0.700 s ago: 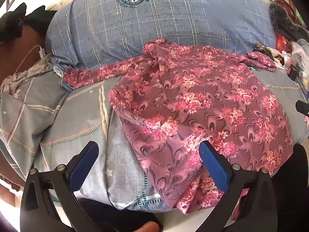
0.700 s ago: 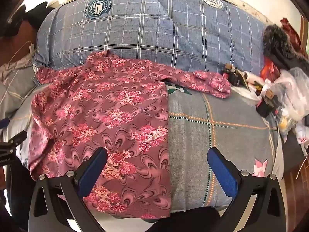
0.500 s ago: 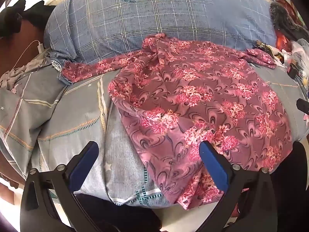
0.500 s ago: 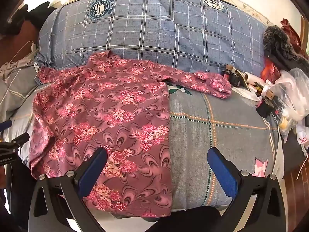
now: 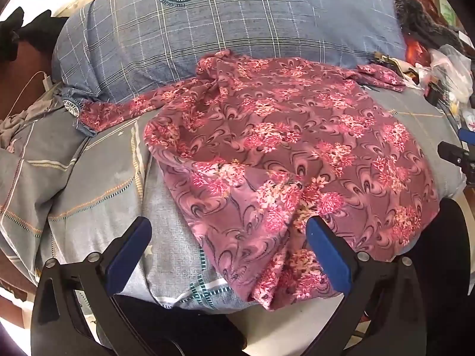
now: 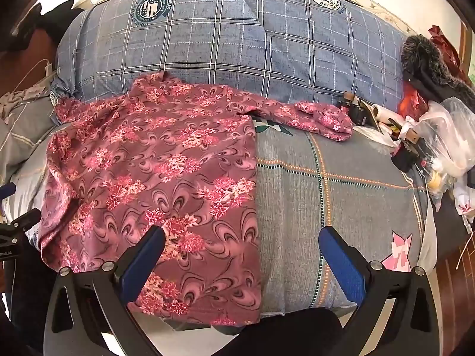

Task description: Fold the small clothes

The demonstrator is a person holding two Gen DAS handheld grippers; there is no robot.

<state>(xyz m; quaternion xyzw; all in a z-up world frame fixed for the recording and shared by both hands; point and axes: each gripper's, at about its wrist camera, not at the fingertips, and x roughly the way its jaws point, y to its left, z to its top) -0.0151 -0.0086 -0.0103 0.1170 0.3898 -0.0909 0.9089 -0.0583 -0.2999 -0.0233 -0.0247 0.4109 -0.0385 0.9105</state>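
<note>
Pink-flowered and maroon, the shirt (image 5: 291, 154) lies spread face-down on a grey checked blanket (image 6: 341, 184), its sleeves stretched out to either side against a blue plaid quilt (image 6: 252, 35). The left gripper (image 5: 228, 237) and the right gripper (image 6: 242, 247) both hover near the hem, jaws spread wide, holding nothing.
</note>
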